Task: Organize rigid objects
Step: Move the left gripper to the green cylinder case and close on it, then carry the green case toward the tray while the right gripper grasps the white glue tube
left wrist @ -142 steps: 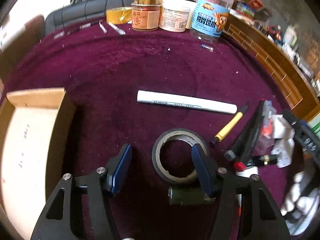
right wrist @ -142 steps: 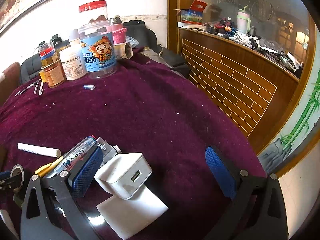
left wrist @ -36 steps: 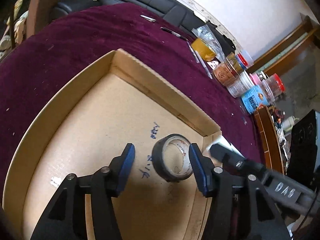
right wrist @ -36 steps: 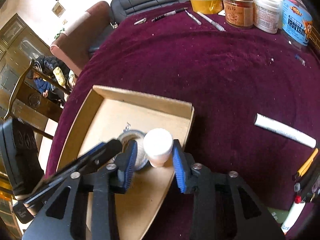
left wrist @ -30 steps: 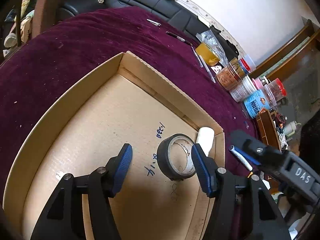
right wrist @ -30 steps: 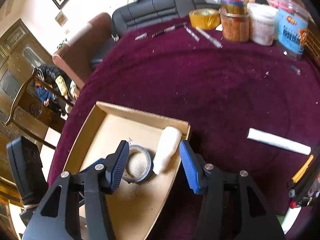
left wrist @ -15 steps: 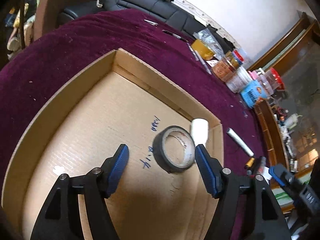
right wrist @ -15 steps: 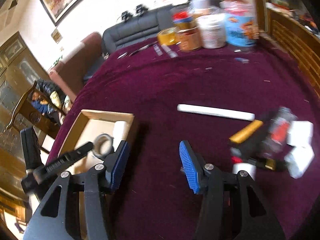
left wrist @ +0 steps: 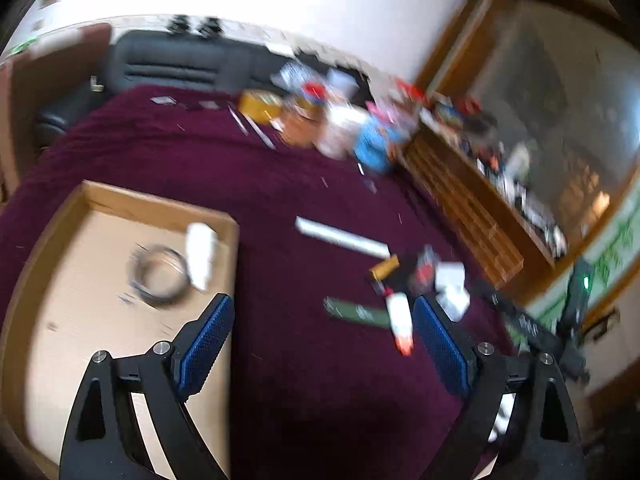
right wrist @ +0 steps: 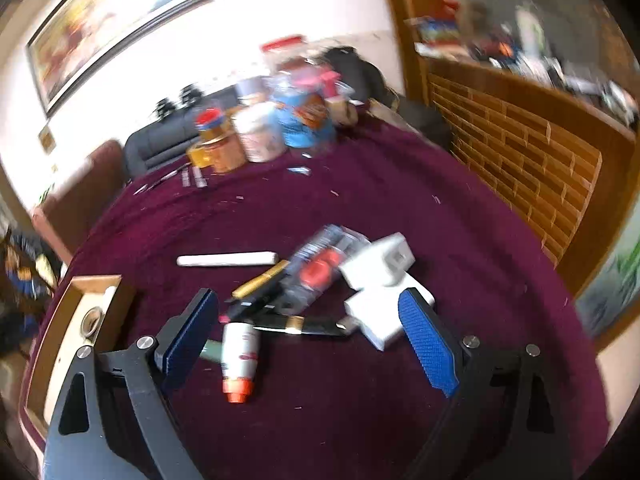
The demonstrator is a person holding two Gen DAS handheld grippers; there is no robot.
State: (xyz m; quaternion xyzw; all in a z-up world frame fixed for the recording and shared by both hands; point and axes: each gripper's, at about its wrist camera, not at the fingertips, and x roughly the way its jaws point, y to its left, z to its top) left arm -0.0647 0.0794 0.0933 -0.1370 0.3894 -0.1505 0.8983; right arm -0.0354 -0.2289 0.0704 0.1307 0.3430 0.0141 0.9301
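Observation:
An open cardboard box [left wrist: 120,208] lies at the left on the purple cloth. A dark tape roll [left wrist: 160,276] and a white bottle [left wrist: 202,254] lie inside it. My left gripper [left wrist: 322,320] hovers over the cloth right of the box, its jaws opening, gripping nothing. My right gripper [right wrist: 308,308] hangs above a pile, its jaws opening and holding nothing. The pile holds a white bottle with an orange cap [right wrist: 239,354], a black pen [right wrist: 304,324], a yellow pen [right wrist: 260,278], a clear pack [right wrist: 320,268] and white chargers [right wrist: 380,264]. Beyond it lies a white marker [right wrist: 226,259]. Both views are blurred.
Jars and tubs [right wrist: 260,132] stand along the table's far edge with a yellow tape roll [left wrist: 260,104] and loose pens. A wooden counter with a brick pattern [right wrist: 520,160] runs along the right. A black sofa [left wrist: 168,68] sits behind the table.
Both grippers have swung right, out of the box and over the cloth toward the pile, and their jaws stand wider. The tape roll and the white bottle stay in the box.

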